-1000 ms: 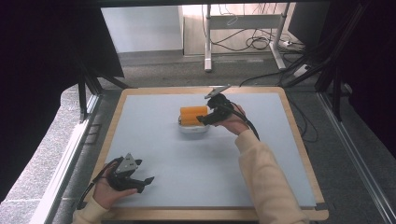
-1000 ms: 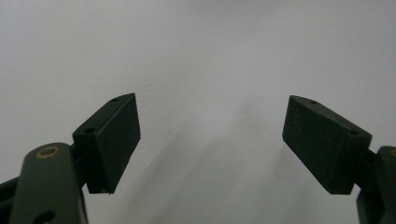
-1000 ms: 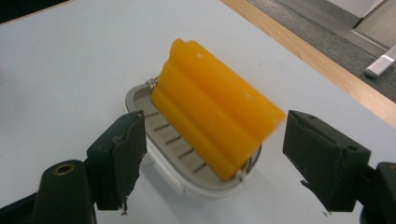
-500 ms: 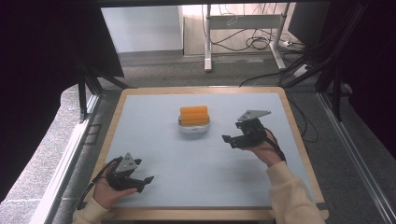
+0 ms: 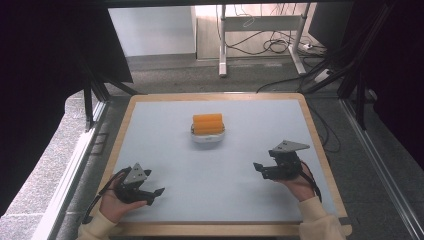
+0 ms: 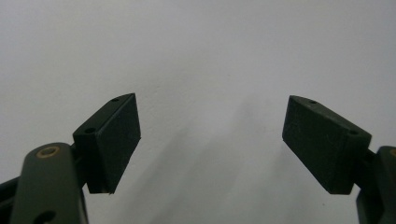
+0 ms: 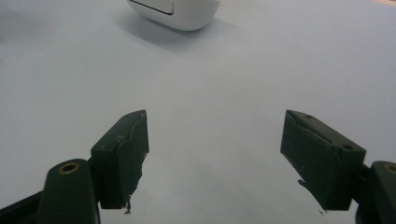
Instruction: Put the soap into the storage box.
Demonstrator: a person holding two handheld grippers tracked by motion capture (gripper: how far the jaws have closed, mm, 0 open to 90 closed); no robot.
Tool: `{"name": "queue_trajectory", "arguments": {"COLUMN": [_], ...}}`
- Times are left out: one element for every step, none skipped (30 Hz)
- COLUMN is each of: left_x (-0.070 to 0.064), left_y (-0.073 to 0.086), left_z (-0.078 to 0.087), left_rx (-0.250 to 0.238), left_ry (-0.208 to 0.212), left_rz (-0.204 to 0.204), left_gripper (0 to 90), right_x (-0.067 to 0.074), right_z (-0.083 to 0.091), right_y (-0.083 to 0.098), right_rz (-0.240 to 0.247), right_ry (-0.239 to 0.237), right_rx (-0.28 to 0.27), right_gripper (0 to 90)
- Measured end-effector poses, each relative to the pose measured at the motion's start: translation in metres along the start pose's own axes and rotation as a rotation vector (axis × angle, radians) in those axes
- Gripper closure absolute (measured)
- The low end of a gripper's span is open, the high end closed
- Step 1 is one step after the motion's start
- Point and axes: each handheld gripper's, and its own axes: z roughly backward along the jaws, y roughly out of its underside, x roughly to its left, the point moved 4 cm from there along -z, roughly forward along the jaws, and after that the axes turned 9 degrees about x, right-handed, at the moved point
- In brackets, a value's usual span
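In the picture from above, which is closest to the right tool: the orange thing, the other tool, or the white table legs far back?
1. Orange thing, on its white dish mid-table.
2. Left tool, near front left corner.
3. White table legs, beyond the table.

My black grippers (image 5: 150, 192); pale blue table (image 5: 165, 150), light wood rim; orange block (image 5: 208, 123) on white dish (image 5: 207, 139).

The white dish (image 7: 180, 11) was cut off by the top edge in the right gripper view; its contents lay outside the frame.
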Motion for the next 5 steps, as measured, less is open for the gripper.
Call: {"name": "queue_trajectory", "arguments": {"left_x": [-0.0002, -0.0004, -0.0003, -0.0003, -0.0001], "left_y": [-0.0003, -0.0005, -0.0007, -0.0009, -0.0011], "left_z": [-0.0001, -0.0002, -0.0005, -0.0008, -0.0014], "left_rx": [0.000, 0.002, 0.002, 0.004, 0.007], "left_ry": [0.000, 0.001, 0.001, 0.004, 0.004], "left_rz": [-0.002, -0.003, -0.005, -0.007, -0.008], "left_gripper": [19.3, 19.3, 19.3, 19.3, 19.3], "right_x": [-0.0004, -0.0006, -0.0004, 0.0000, 0.0003], "right_z": [0.0002, 0.0000, -0.0002, -0.0004, -0.0002], "right_y": [-0.0004, -0.0013, -0.0019, -0.0020, -0.0019], "right_rz": [0.003, 0.004, 0.006, 0.009, 0.014], "right_ry": [0.008, 0.011, 0.011, 0.012, 0.018], "right_rx": [-0.003, -0.011, -0.016, -0.020, -0.021], "right_gripper": [23.2, 23.2, 23.1, 22.8, 22.3]}}
